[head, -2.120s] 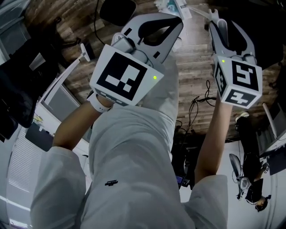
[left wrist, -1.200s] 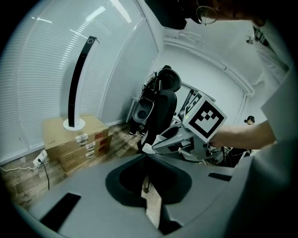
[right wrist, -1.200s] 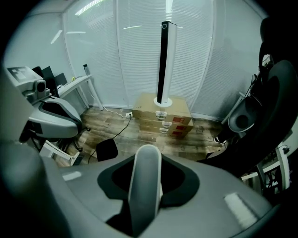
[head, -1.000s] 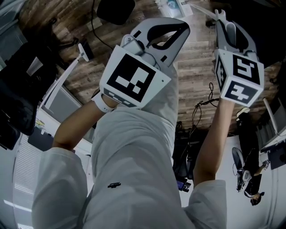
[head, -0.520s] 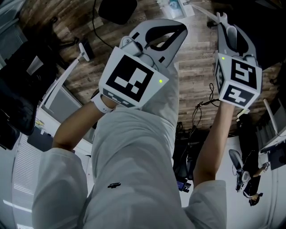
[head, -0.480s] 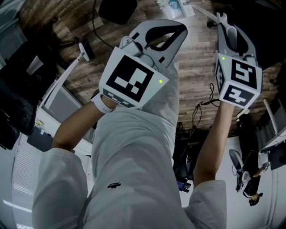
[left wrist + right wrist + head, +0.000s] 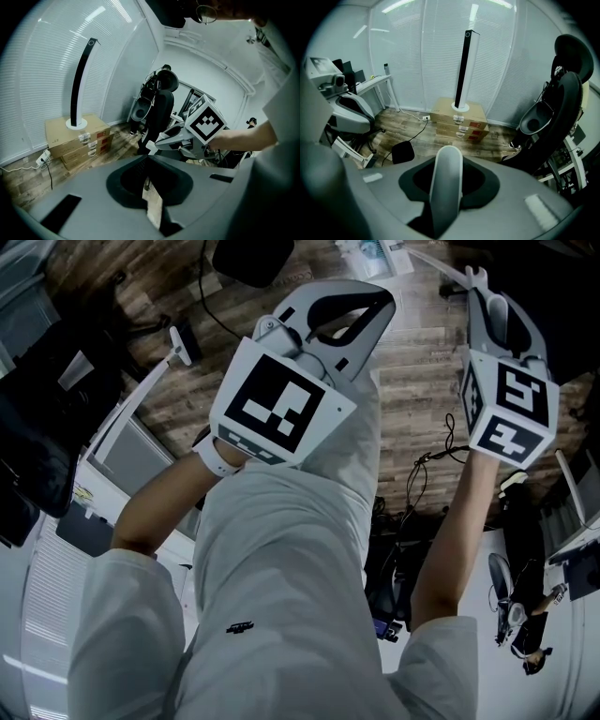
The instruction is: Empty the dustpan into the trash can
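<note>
Head view first: left claw (image 7: 375, 298) and right claw (image 7: 480, 285) are both held up over the wood floor (image 7: 412, 390), well apart. Left gripper view: jaws pinched together with just a sliver of gap, nothing in it that I can spot. Right gripper view: jaws clamped on the pale rounded dustpan handle (image 7: 445, 187). The pan itself is out of frame. Cardboard boxes (image 7: 459, 123) sit beyond.

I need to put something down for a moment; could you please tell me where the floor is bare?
In the right gripper view, bare wood floor lies in front of the stacked cardboard boxes, between the black round object and the office chair. It is crowded around the white desk and around the chair's base.
</note>
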A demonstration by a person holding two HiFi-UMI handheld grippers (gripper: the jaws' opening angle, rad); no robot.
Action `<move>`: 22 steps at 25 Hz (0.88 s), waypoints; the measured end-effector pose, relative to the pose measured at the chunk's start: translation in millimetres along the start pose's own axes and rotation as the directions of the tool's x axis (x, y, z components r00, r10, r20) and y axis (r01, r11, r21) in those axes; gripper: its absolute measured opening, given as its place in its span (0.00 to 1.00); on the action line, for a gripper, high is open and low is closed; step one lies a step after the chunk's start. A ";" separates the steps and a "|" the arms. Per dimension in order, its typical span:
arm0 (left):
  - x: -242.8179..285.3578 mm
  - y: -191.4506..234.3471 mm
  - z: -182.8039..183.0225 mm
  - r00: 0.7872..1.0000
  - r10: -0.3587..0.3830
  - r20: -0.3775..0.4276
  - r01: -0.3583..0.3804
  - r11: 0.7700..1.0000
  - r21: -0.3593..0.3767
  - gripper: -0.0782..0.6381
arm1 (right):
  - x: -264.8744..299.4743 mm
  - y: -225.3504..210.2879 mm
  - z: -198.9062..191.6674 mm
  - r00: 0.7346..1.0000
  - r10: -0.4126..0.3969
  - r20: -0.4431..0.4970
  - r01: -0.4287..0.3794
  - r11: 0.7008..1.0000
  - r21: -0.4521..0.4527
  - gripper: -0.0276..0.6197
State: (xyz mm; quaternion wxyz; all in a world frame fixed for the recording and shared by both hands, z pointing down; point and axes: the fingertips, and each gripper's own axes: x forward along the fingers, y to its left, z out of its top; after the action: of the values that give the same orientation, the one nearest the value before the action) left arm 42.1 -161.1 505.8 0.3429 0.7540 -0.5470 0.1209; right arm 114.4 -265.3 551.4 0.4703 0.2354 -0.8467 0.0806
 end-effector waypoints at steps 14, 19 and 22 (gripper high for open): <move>-23.4 -23.7 9.0 1.000 -0.012 0.021 0.012 0.999 0.033 0.12 | -58.4 3.2 15.0 0.996 -0.043 0.073 0.034 0.993 0.114 0.22; -34.4 -33.7 17.3 0.999 -0.028 0.036 0.026 0.998 0.054 0.12 | -82.7 15.2 33.8 0.993 -0.040 0.110 0.028 0.994 0.105 0.22; -40.7 -41.4 20.4 0.998 -0.044 0.034 0.042 0.996 0.072 0.12 | -97.7 21.1 46.4 0.991 -0.034 0.128 0.023 0.996 0.091 0.22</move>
State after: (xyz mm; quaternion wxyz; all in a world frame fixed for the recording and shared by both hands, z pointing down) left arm 60.6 -137.2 452.2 0.3085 0.7795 -0.5319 0.1198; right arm 112.8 -231.9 446.4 0.4045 0.2731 -0.8675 0.0962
